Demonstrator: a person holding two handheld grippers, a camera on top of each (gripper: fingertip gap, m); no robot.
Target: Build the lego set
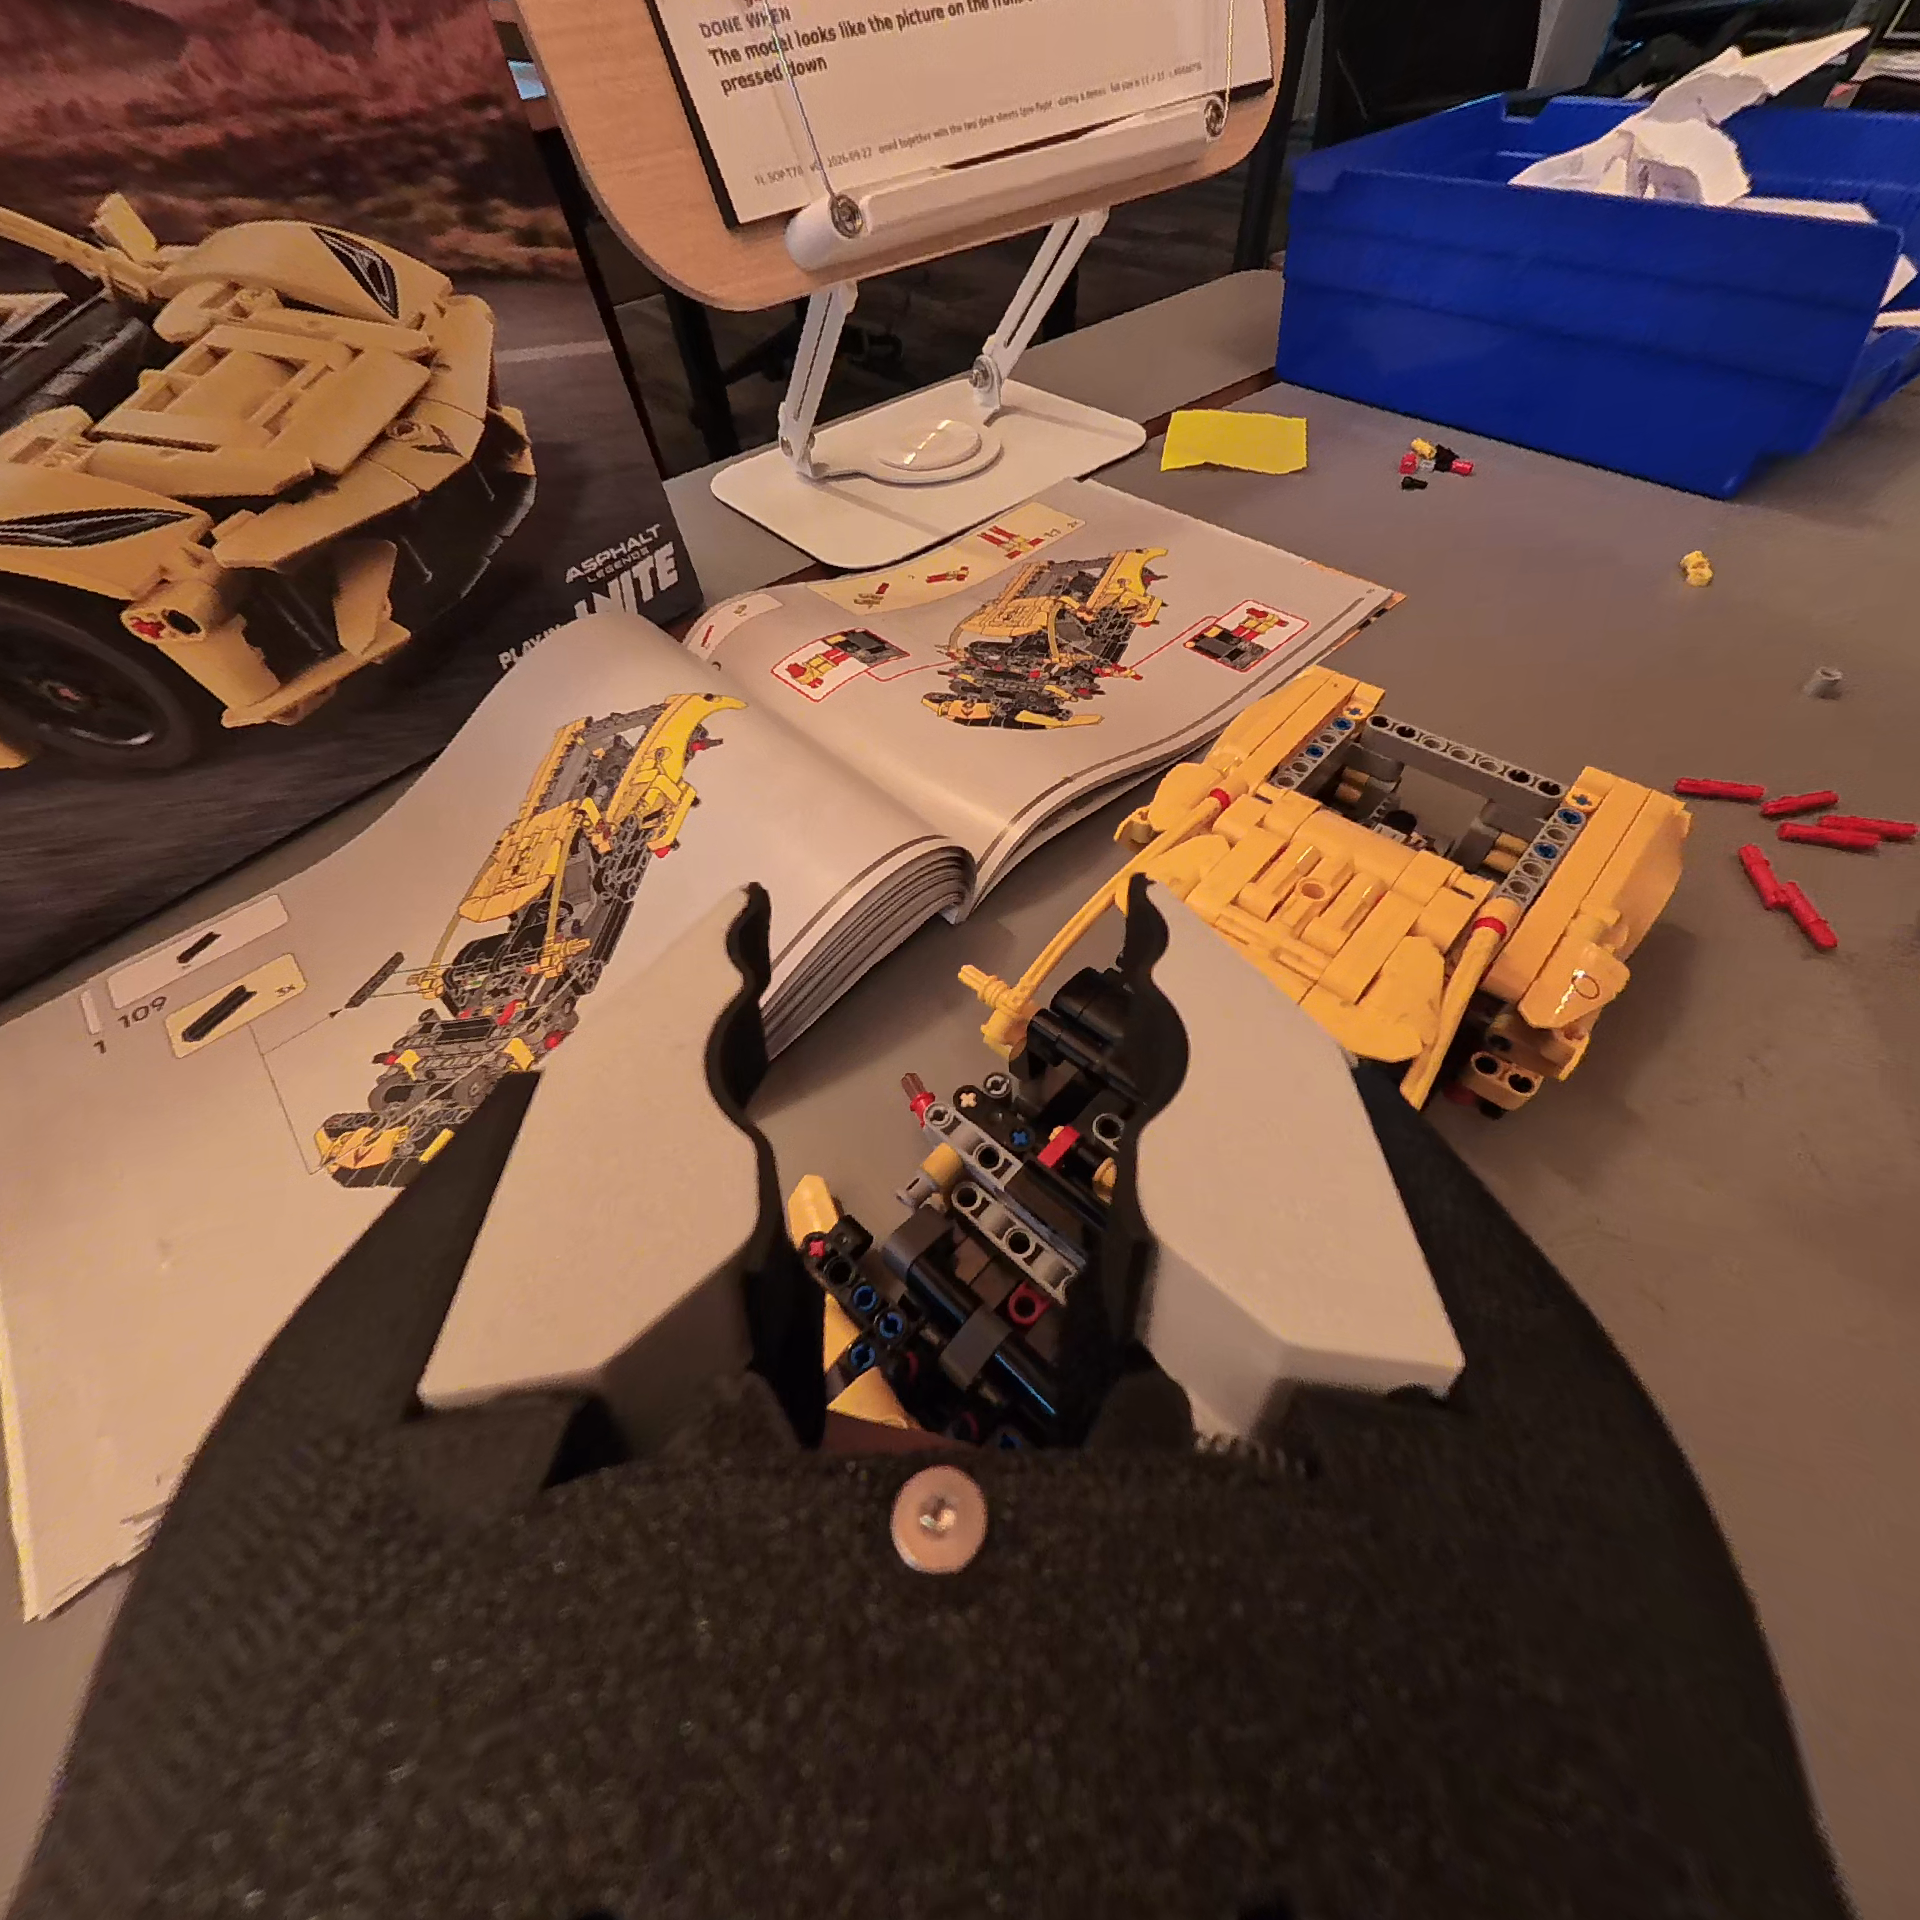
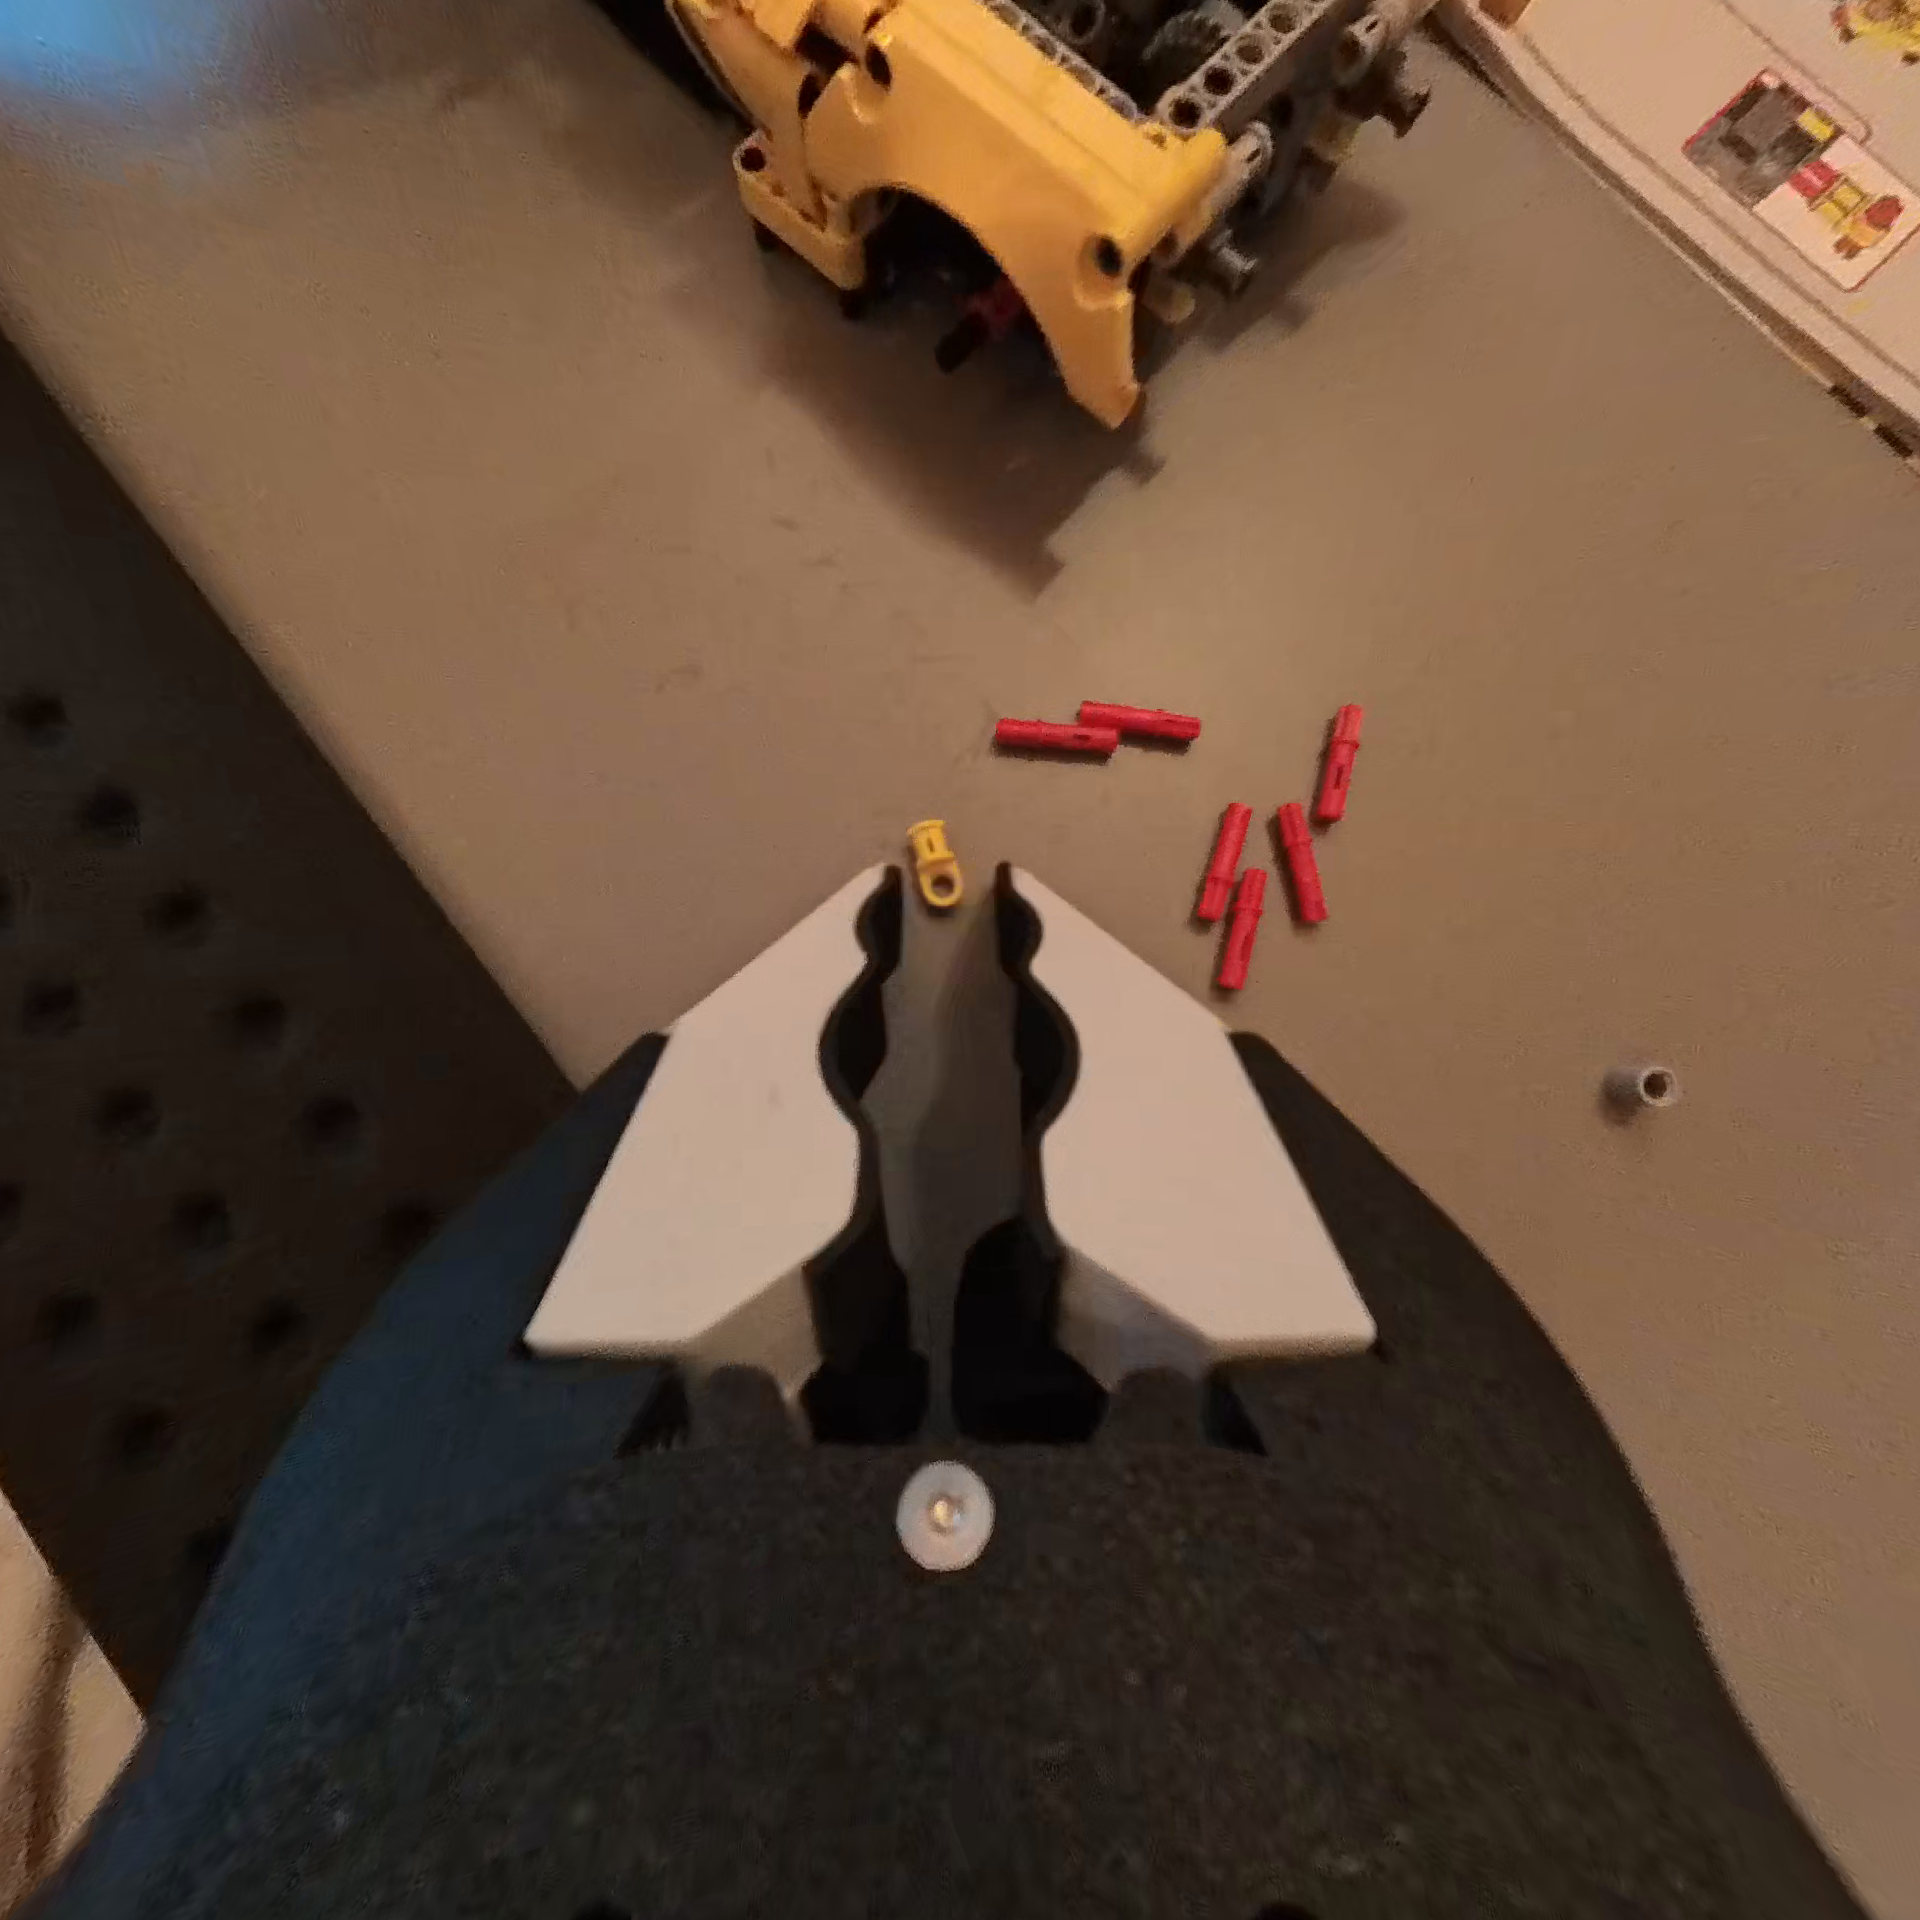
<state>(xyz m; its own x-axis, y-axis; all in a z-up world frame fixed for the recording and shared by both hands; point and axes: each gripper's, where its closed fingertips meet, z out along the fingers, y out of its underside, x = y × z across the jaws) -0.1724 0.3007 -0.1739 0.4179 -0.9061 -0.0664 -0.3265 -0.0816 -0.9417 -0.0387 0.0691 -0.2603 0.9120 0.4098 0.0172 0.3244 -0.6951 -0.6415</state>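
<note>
So yellow car body (image 1: 1413, 883) partly built, no wheels. Left tongs (image 1: 940, 914) clamped on black chassis chunk (image 1: 997, 1226). Right tongs (image 2: 943, 883) apart around small yellow connector (image 2: 935, 854). Red pins (image 2: 1247, 873) loose on bench (image 2: 623, 623).

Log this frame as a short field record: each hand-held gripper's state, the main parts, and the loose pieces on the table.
left hand-held gripper: shut on the black and grey chassis section
right hand-held gripper: open, tips at the small yellow connector
yellow car body: on the table, beside the open instruction booklet
red pins: scattered loose
grey bush: lying apart
blue bin: at the back
</note>
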